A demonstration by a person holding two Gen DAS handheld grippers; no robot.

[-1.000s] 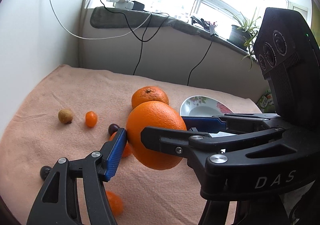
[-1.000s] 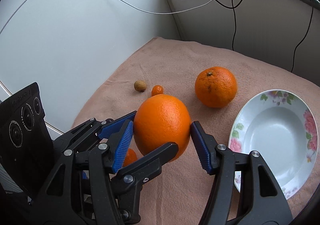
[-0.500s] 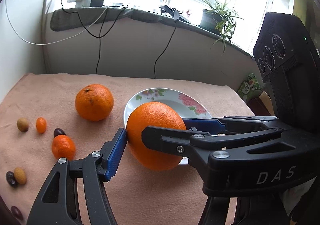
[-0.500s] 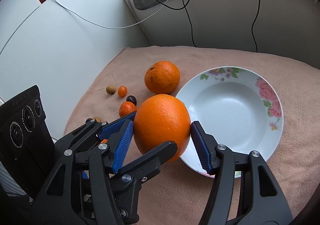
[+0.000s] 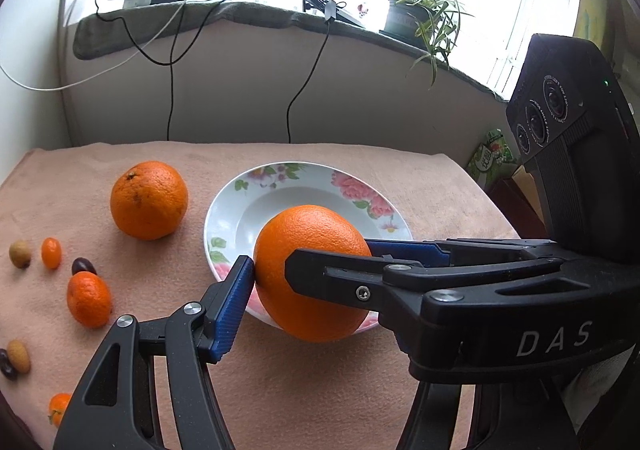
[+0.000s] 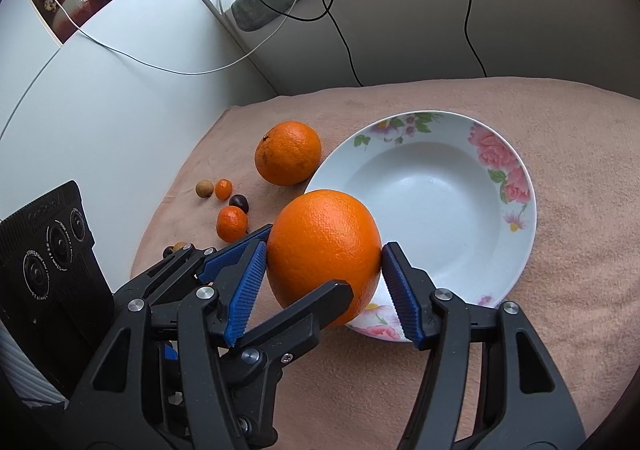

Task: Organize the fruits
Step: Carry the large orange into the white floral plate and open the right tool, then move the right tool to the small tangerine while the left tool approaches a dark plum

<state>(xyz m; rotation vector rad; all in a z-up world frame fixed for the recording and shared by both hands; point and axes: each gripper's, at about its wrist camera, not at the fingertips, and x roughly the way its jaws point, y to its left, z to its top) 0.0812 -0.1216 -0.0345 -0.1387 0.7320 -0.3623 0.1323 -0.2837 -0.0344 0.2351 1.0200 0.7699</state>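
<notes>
Both grippers are shut on one large orange point(image 5: 316, 270), held over the near left rim of a white flowered plate point(image 5: 256, 206). My left gripper point(image 5: 310, 274) grips it on both sides; my right gripper point(image 6: 322, 270) does the same, and the orange point(image 6: 326, 246) fills its jaws. The plate point(image 6: 436, 194) holds nothing. A second large orange point(image 5: 149, 200) sits on the pink cloth left of the plate; it also shows in the right wrist view point(image 6: 288, 158).
Small fruits lie on the cloth at the left: a mandarin point(image 5: 89, 299), a kumquat point(image 5: 51, 252), a dark grape point(image 5: 83, 266) and a brown longan point(image 5: 19, 254). A wall with hanging cables point(image 5: 172, 62) runs behind the table. The table's right edge point(image 5: 480, 190) drops off.
Both grippers have carried the orange to the right, from above the cloth beside the small fruits to over the plate's near rim. The grip has not changed.
</notes>
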